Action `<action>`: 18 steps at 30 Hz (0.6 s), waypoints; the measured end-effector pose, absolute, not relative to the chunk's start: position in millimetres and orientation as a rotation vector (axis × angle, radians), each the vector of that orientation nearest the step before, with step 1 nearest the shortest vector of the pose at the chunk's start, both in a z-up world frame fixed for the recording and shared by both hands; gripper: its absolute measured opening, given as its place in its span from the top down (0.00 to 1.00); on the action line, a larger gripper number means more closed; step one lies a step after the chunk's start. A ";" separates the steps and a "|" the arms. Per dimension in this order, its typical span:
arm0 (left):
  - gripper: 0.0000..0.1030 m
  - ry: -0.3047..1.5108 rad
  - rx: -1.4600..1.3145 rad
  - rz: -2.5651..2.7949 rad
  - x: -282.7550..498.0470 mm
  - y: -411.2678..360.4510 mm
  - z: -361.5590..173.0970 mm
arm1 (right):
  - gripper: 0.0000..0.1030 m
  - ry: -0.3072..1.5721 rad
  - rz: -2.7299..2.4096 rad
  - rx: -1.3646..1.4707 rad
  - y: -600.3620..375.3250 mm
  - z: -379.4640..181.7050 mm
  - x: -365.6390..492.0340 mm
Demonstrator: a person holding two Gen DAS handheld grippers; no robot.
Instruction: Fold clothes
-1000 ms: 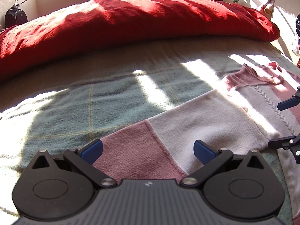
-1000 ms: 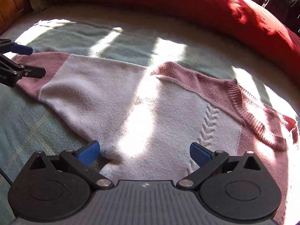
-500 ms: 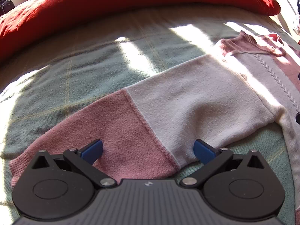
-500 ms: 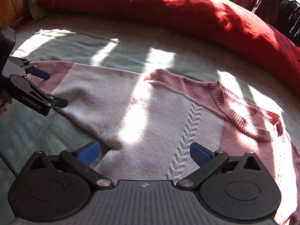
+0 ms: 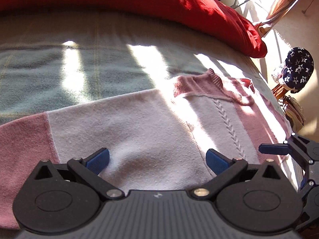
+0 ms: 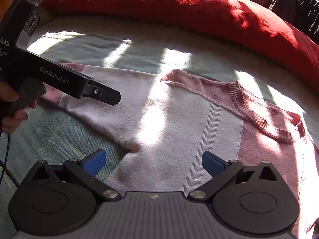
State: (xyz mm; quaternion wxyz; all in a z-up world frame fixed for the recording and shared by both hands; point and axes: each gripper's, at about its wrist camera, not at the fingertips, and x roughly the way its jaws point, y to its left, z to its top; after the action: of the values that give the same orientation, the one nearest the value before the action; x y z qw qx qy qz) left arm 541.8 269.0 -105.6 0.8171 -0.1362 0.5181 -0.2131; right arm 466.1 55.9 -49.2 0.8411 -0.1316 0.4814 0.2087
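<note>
Knitted pink-and-white sweater (image 6: 179, 123) is spread flat on the bed (image 6: 59, 131), sleeve extended, for folding; left tool (image 5: 157, 159) and right tool (image 6: 153, 160) are held spread above it, nothing pinched.

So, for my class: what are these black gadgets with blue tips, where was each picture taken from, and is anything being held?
They are hand-held grabbing tools; a person holds one in each hand. Each carries a camera looking along its two fingers. One picture comes from the left gripper, the other from the right gripper. Both are open and hold nothing. Below them a pink and white sweater lies spread flat on a green plaid blanket, with a red duvet behind. The right view also shows the left tool, sideways, in the person's hand.
</note>
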 end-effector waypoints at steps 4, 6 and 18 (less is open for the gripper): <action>0.01 1.114 -0.296 -0.424 525.1 284.3 -103.3 | 0.00 1.043 0.430 -0.267 50.0 -54.0 462.7; 0.01 1.113 -0.318 -0.402 521.7 291.4 -99.6 | 0.00 1.047 0.431 -0.260 50.3 -55.2 461.8; 0.01 1.146 -0.376 -0.402 525.4 277.7 -102.5 | 0.00 1.055 0.443 -0.261 56.2 -57.7 457.4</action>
State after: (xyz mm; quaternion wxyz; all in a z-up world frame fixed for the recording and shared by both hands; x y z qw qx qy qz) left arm 525.4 277.7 -102.5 0.8048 -0.1755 0.5351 -0.1878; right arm 457.4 56.2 -57.7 0.8327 -0.1230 0.4977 0.2091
